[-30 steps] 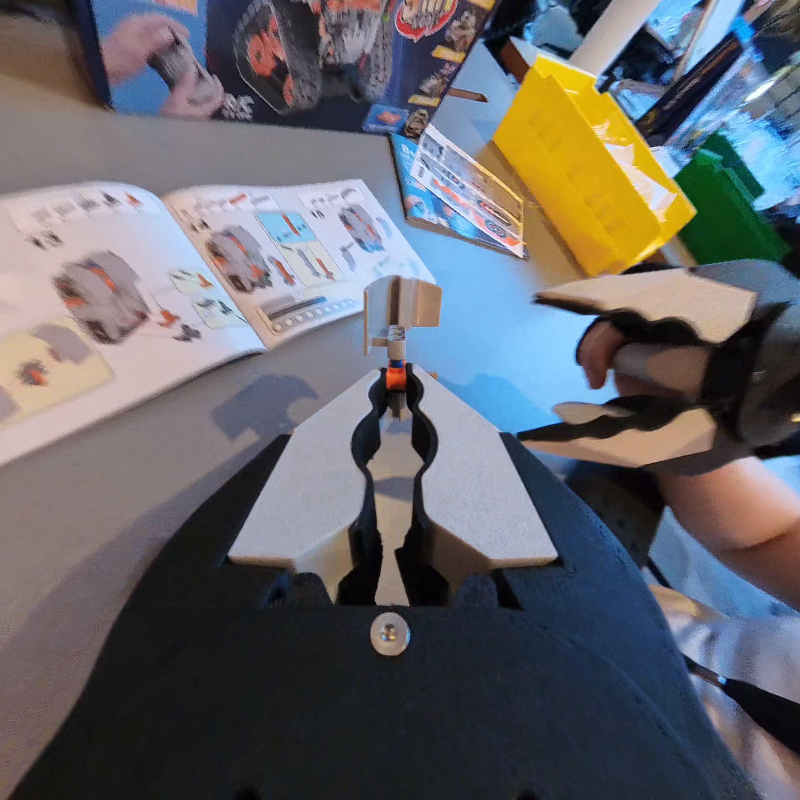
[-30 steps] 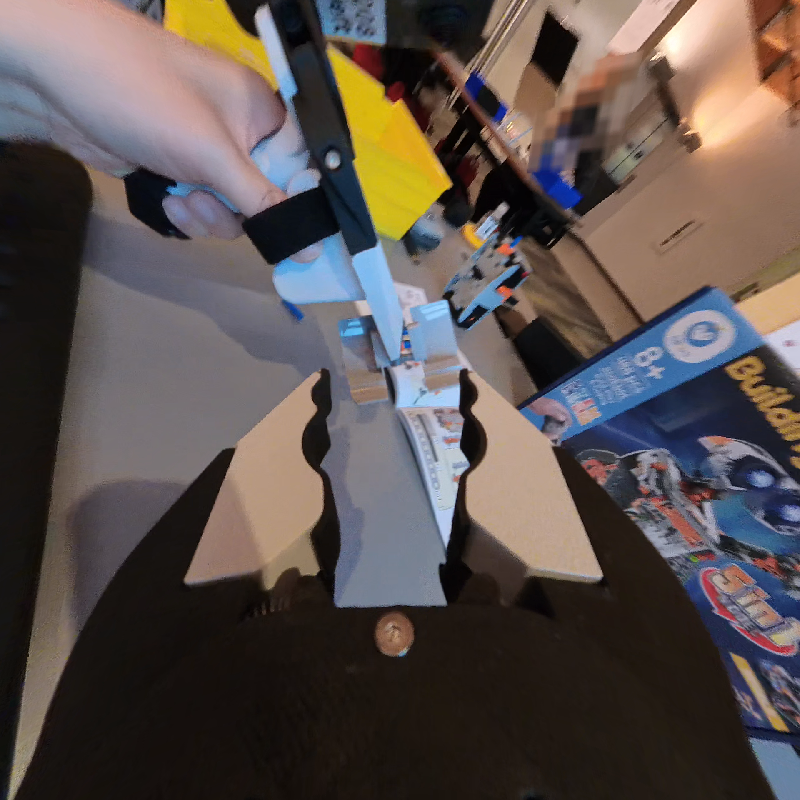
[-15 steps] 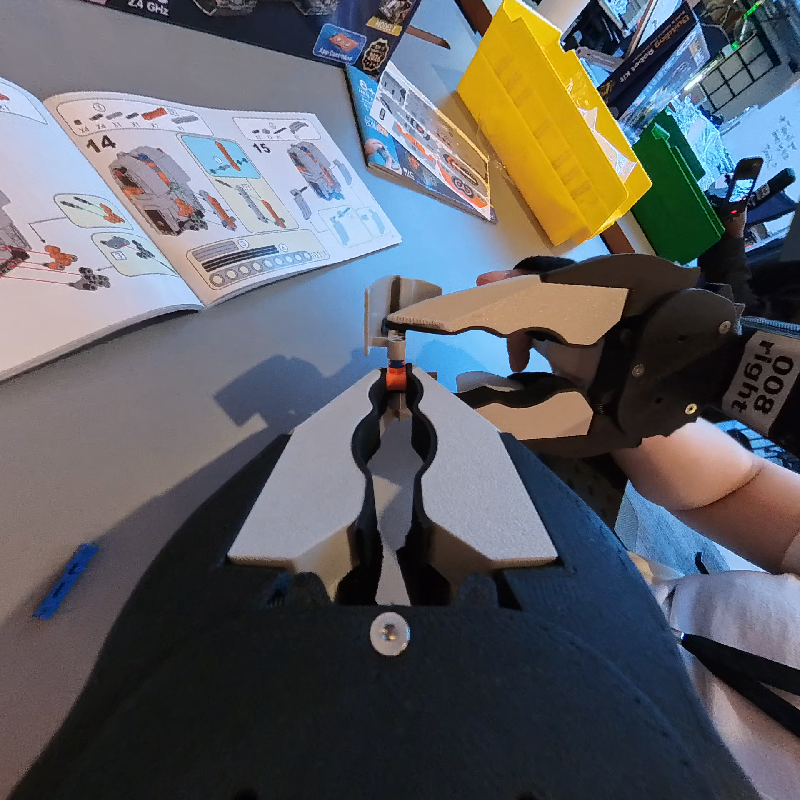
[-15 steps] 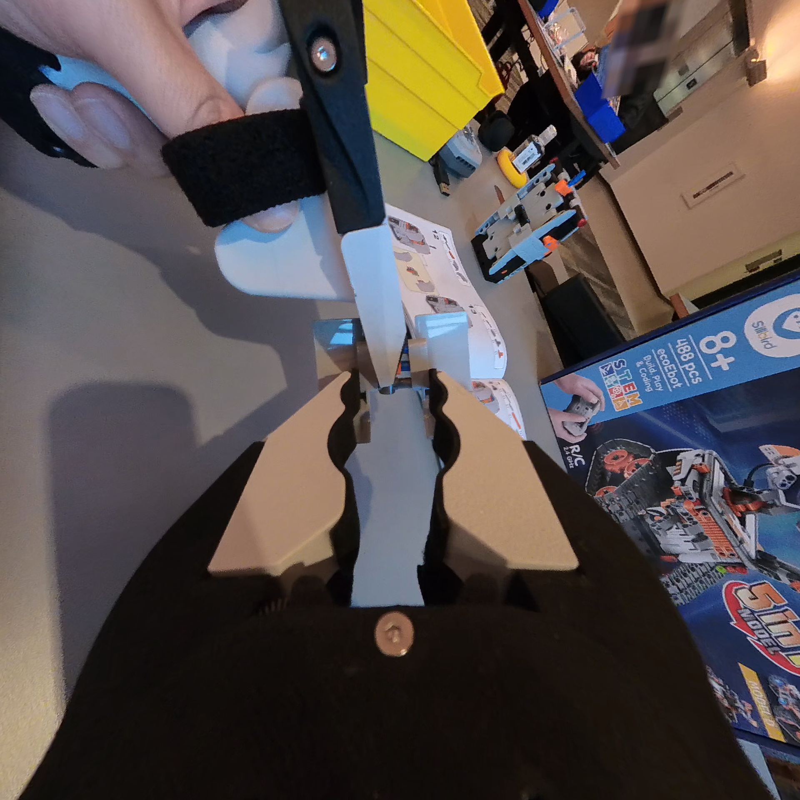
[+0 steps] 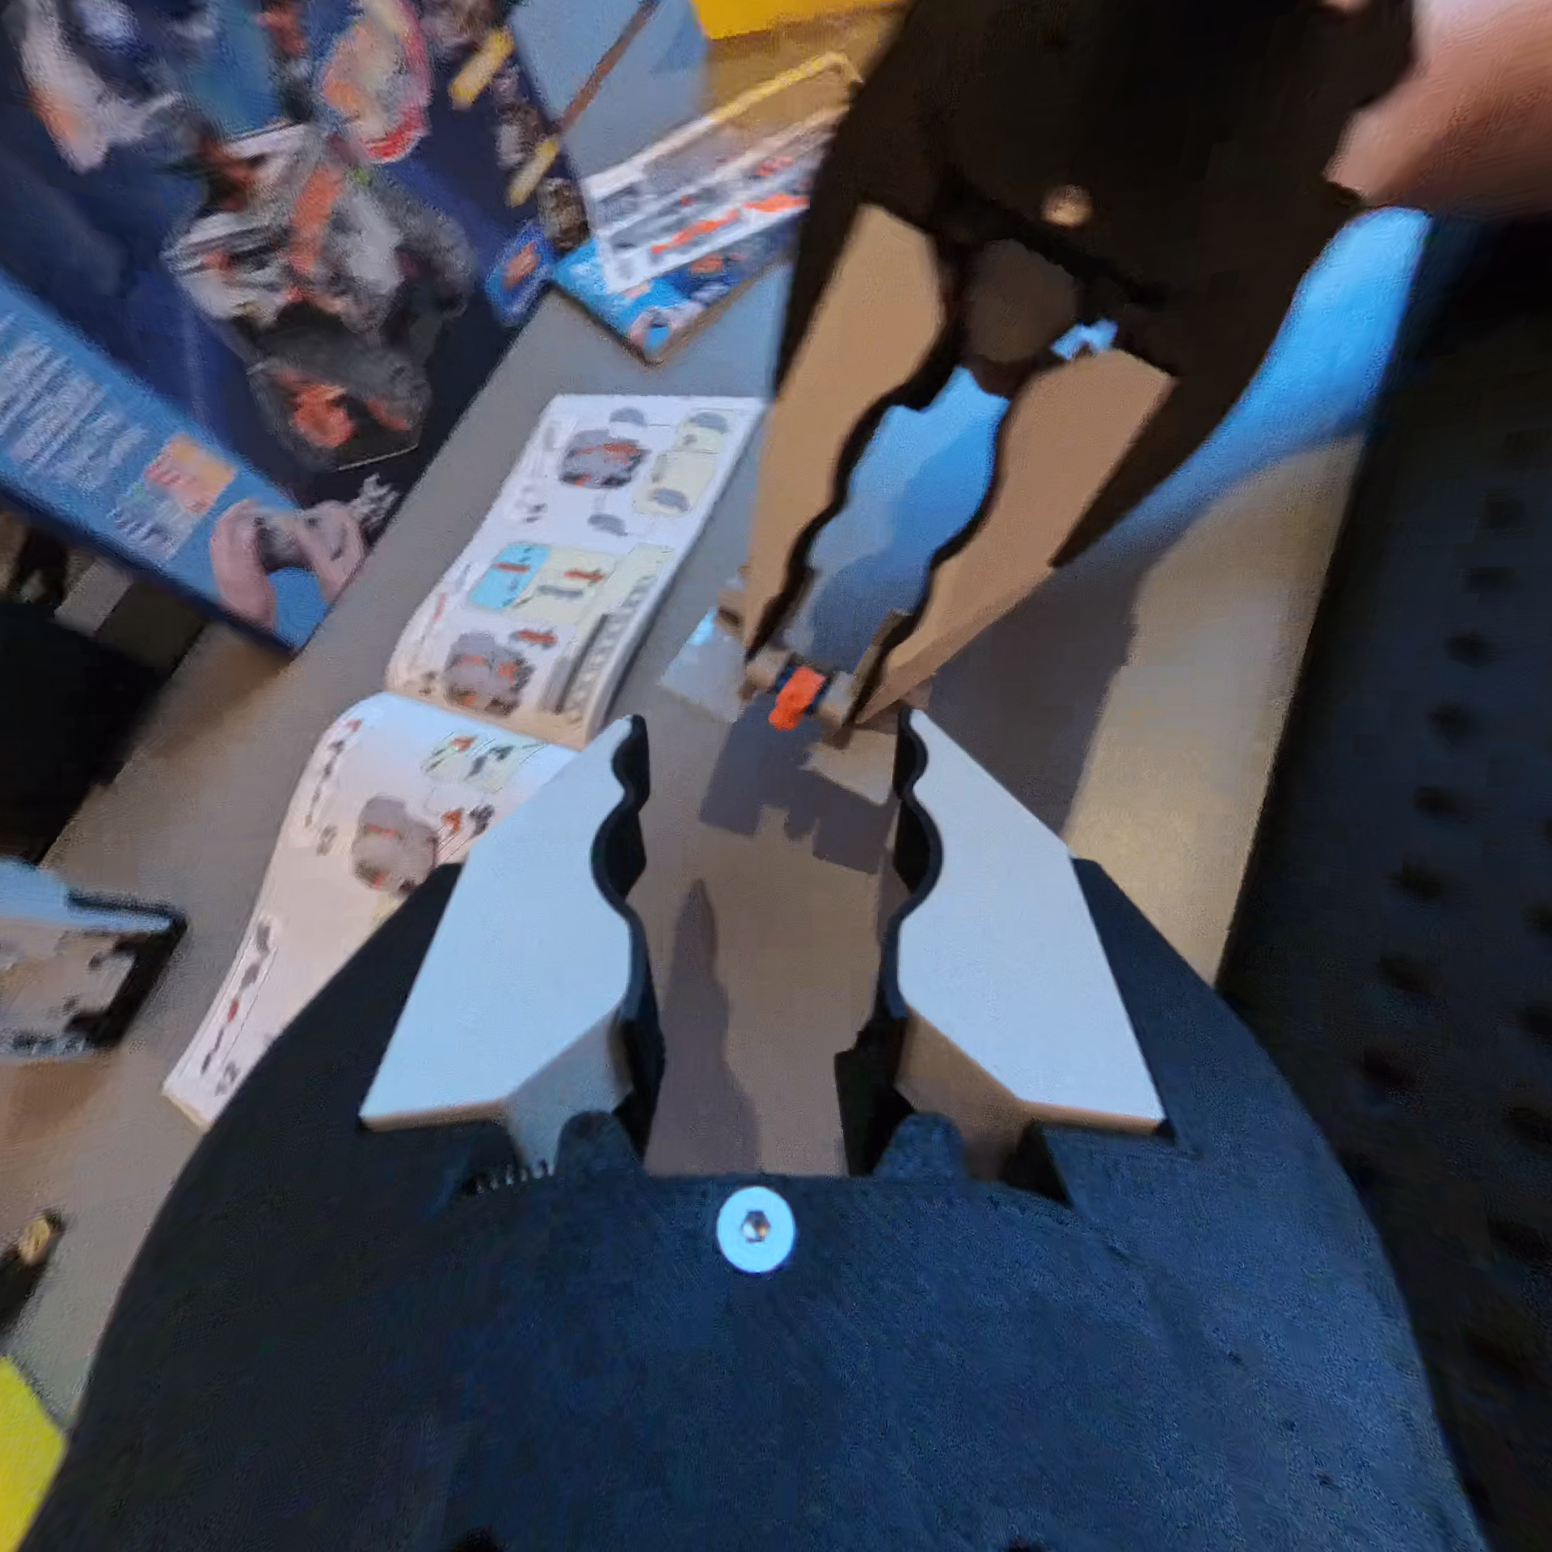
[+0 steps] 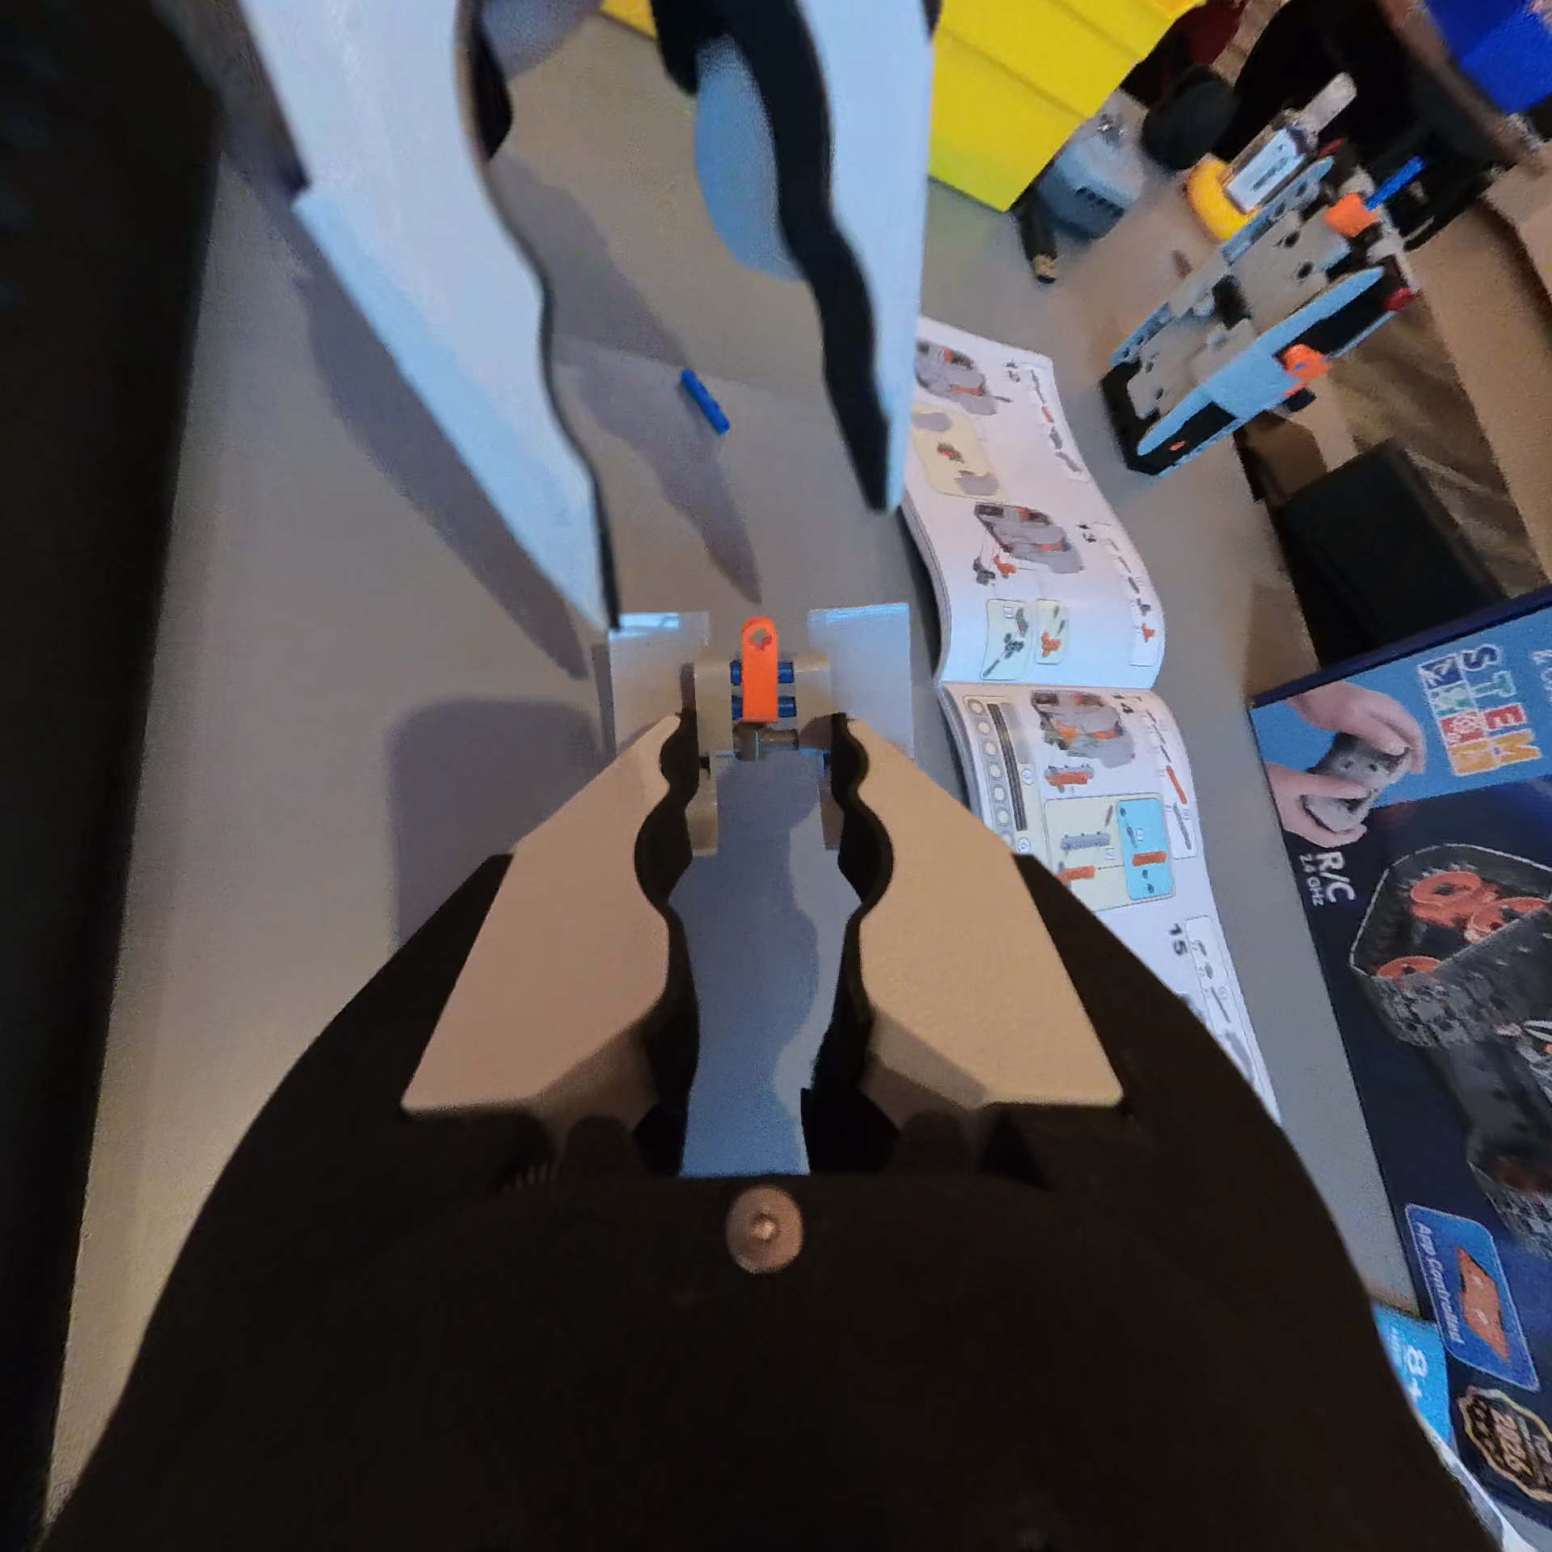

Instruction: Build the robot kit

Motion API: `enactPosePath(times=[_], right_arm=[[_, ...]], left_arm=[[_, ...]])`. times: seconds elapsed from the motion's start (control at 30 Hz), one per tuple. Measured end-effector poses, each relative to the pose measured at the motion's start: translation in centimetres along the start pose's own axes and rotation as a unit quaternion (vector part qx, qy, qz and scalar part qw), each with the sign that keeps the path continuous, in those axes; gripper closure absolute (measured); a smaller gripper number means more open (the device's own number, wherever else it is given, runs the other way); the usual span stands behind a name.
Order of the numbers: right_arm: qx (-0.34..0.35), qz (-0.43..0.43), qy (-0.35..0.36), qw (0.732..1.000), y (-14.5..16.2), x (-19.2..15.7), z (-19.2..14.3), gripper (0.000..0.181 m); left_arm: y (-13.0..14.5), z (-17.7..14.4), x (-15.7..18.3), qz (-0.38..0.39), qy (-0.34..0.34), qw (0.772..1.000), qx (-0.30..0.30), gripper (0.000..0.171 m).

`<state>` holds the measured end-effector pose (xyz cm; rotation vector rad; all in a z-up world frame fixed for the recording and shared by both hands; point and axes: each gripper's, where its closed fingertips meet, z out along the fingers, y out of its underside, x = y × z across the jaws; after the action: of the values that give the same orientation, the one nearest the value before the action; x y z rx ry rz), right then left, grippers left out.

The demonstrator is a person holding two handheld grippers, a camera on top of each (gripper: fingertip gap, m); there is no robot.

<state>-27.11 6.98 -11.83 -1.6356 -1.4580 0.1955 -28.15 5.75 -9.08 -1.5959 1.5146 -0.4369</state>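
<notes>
Right gripper (image 6: 760,756) clamps the small grey brick assembly (image 6: 760,689) by its side plates above the table (image 6: 336,672), best kept level, while left gripper (image 5: 768,739) hovers open nearby.

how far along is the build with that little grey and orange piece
Done: a small grey assembly with an orange part and blue pins is put together. In hand: the right gripper is shut on it; the left gripper is open, empty. Left: a blue piece lies loose on the table; the larger model sits apart, beyond the open booklet.
</notes>
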Motion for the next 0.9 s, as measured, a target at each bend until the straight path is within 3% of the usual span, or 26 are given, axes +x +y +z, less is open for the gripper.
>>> enactPosePath(times=[0.13, 0.33, 0.9], right_arm=[[-0.035, -0.001, -0.049, 0.998, 0.7, -1.4, 0.1, 0.151], [-0.106, -0.01, -0.13, 0.986, 2.5, -3.2, 0.4, 0.15], [-0.107, -0.051, -0.16, 0.98, 2.5, -4.2, -0.2, 0.148]], left_arm=[[2.0, 2.6, 1.2, 0.017, 0.046, 0.997, -0.056, 0.119], [2.8, 4.2, 3.7, 0.055, 0.102, 0.991, -0.061, 0.143], [3.0, 4.0, 4.8, 0.088, 0.091, 0.99, -0.063, 0.142]])
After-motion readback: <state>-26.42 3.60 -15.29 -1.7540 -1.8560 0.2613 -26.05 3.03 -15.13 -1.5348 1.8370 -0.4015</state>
